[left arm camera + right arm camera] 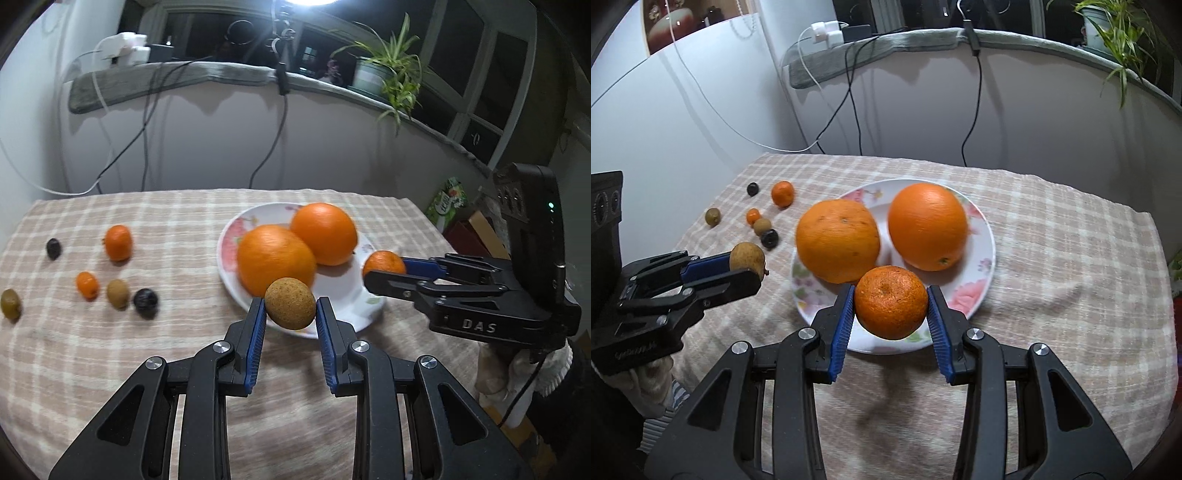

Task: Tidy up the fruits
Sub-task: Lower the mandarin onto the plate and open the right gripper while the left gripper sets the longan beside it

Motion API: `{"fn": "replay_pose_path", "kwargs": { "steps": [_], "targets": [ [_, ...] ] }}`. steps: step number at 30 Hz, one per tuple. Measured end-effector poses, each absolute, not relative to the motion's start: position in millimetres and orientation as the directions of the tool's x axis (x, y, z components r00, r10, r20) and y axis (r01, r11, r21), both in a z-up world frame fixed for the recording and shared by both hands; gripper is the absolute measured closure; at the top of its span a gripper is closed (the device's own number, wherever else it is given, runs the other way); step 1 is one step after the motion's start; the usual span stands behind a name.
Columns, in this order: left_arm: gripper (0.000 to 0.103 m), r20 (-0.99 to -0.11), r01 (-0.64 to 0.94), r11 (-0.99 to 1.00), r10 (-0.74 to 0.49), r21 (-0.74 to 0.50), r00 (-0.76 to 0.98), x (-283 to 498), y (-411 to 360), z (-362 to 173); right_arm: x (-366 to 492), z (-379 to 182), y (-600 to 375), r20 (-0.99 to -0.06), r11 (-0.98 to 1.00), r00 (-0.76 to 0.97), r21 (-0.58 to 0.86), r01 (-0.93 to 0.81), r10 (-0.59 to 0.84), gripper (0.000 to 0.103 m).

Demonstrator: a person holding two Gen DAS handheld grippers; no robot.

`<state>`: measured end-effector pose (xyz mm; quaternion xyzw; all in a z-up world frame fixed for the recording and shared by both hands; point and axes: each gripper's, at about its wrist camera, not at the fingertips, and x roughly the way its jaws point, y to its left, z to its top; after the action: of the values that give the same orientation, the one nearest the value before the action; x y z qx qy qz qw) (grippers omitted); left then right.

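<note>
My left gripper (pixel 290 308) is shut on a small brown round fruit (pixel 290 303) and holds it above the near rim of the flowered white plate (pixel 229 240). It also shows in the right wrist view (pixel 748 266) with the brown fruit (pixel 747 256). My right gripper (pixel 891 303) is shut on a mandarin (pixel 891 302) above the plate's near rim (pixel 988 258); in the left wrist view the gripper (pixel 384 271) holds the mandarin (pixel 383 263) at the plate's right edge. Two big oranges (pixel 275 258) (pixel 325 233) lie on the plate.
On the checked cloth (pixel 166 350) left of the plate lie several small fruits: a mandarin (pixel 118 243), a tiny orange one (pixel 88 284), a brown one (pixel 118 293), two dark ones (pixel 146 302) (pixel 54 248) and a green one (pixel 10 303). Cables hang down the wall behind.
</note>
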<state>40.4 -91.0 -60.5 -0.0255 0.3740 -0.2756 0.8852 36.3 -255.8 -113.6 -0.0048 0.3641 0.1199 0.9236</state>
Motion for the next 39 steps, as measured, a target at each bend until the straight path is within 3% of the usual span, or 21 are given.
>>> {"fn": "replay_pose_path", "kwargs": {
  "steps": [33,36,39],
  "targets": [
    [0.076,-0.689,0.526,0.827,-0.499,-0.198,0.525,47,-149,-73,53,-127,-275,-0.688,0.979,0.701,0.065,-0.194,0.185,0.062],
    [0.066,-0.688,0.524,0.828,-0.498,-0.198,0.528,47,-148,-73,54,-126,-275,-0.689,0.98,0.702,0.066,-0.188,0.181,0.062],
    [0.063,-0.686,0.524,0.829,-0.498,-0.197,0.53,47,-148,-72,52,-125,-275,-0.683,0.981,0.708,0.066,-0.183,0.179,0.05]
  ]
}}
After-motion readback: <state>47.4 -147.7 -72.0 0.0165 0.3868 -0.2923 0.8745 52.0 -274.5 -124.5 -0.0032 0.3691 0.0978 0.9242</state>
